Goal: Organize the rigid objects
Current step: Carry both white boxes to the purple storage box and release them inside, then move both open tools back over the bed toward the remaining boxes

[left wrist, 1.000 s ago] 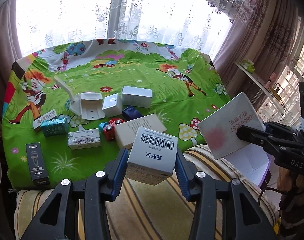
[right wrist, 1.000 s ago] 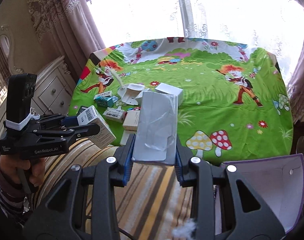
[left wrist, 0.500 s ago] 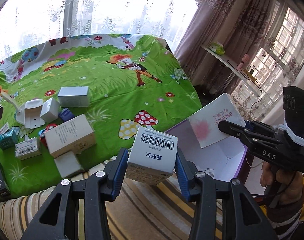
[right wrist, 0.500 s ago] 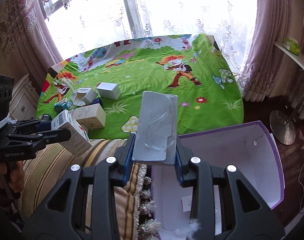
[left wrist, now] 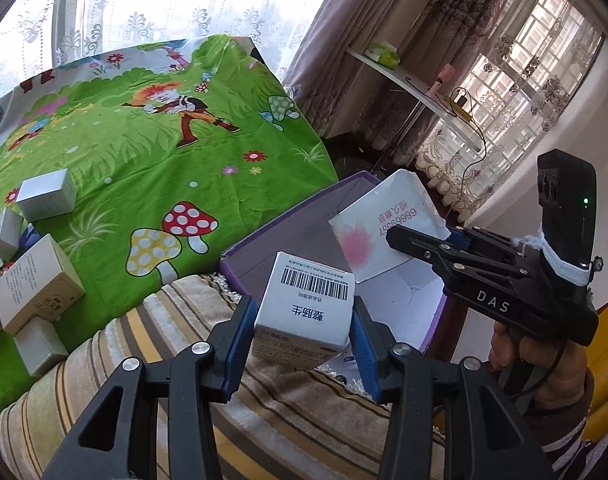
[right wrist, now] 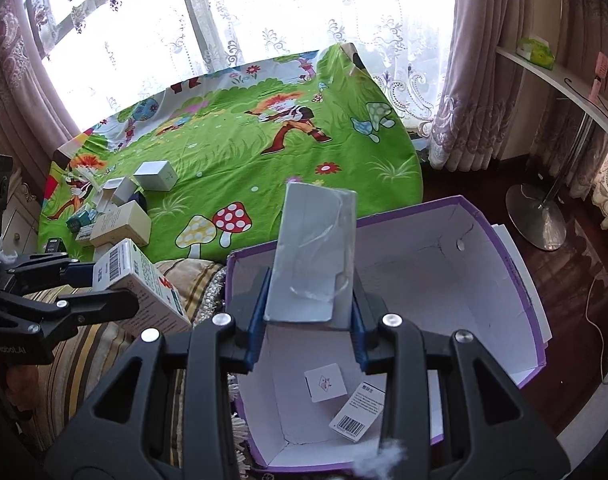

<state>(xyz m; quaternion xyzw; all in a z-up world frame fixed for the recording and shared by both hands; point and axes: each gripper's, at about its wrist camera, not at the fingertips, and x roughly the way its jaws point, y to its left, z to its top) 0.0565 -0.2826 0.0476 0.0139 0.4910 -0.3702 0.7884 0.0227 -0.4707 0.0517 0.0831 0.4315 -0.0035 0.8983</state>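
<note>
Where right view looks inside purple box (right wrist: 504, 248), two cards (right wrist: 325, 382) show.

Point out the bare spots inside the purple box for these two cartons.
The purple box is mostly bare: its floor is free along the far wall and right wall. Only a small white card and a barcode slip lie near the front. The boxes on the green cloth crowd its left end.
</note>
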